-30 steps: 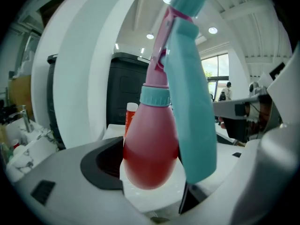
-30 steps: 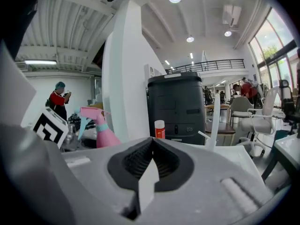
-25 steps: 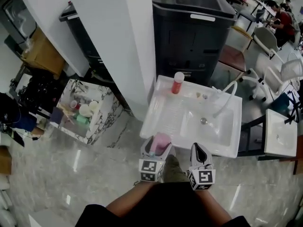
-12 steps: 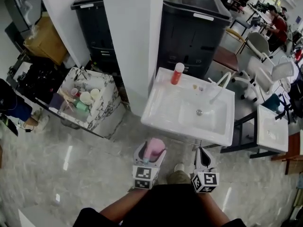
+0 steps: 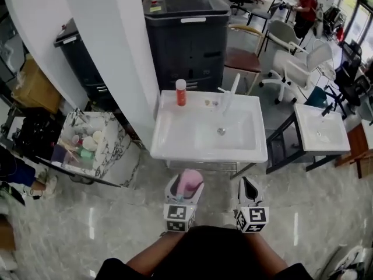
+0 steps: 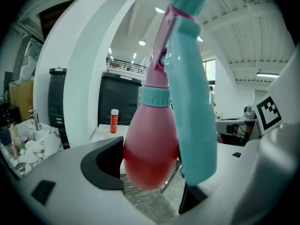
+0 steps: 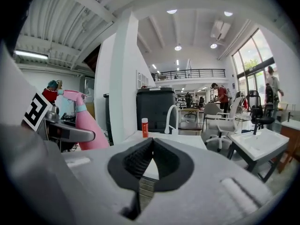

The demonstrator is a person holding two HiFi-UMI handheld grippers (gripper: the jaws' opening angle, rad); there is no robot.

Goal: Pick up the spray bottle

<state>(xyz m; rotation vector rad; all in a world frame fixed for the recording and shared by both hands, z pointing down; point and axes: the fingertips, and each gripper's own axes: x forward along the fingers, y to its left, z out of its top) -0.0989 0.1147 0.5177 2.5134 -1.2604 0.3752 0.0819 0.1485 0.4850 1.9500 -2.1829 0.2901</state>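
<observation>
My left gripper [image 5: 185,186] is shut on the pink spray bottle [image 5: 189,182], held upright just in front of my body. In the left gripper view the bottle [image 6: 152,144] fills the middle, its pink belly between the jaws and its teal trigger head [image 6: 190,102] rising to the top. My right gripper [image 5: 249,191] is beside it, shut, with nothing between its pads [image 7: 145,161]. From the right gripper view the bottle [image 7: 86,125] shows at the left.
A white sink unit [image 5: 175,142] with a curved tap [image 5: 228,95] stands ahead; a small red bottle [image 5: 181,92] sits on its back left corner. A dark cabinet [image 5: 186,39] and white pillar [image 5: 111,51] stand behind. A second basin [image 5: 335,147] is at the right, office chairs [image 5: 294,66] beyond, a cluttered marble box [image 5: 116,150] at the left.
Both grippers have drawn back from the sink toward my body, and the view has stepped away from it. The left gripper still holds the bottle; the right stays shut.
</observation>
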